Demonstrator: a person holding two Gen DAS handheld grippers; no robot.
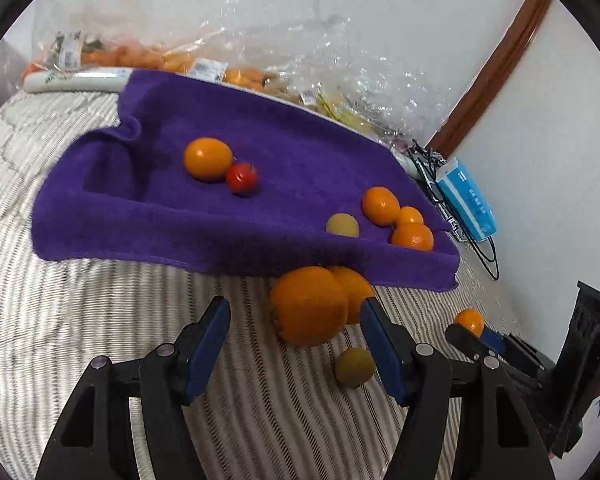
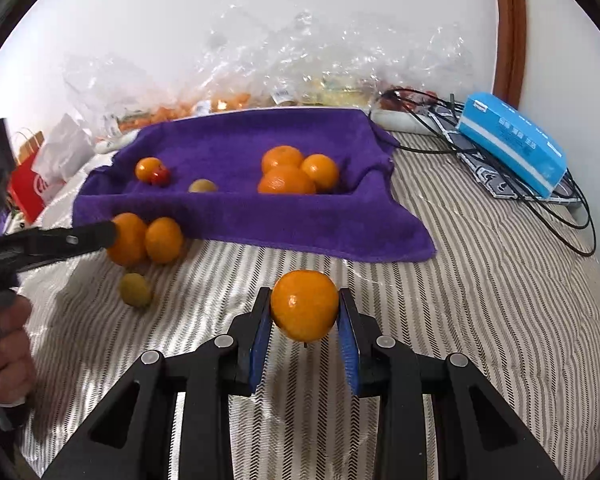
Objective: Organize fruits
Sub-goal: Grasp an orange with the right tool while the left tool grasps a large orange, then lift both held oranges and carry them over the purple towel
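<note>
Left wrist view: left tongs (image 1: pixel 296 320) spread wide, grasping nothing, blue pads either side of a big orange (image 1: pixel 308 306) without touching; second orange (image 1: pixel 356 292) just behind it, green fruit (image 1: pixel 354 366) between the fingers, all on the striped bedcover (image 1: pixel 80 320) beside the purple towel (image 1: pixel 220 220), which carries more oranges and a red fruit (image 1: pixel 242 178).

Right wrist view: right tongs (image 2: pixel 304 312) clenched on a small orange (image 2: pixel 304 305), lifted above the bedcover, in front of the towel's near edge. Left tongs' finger tip at the big orange.
</note>
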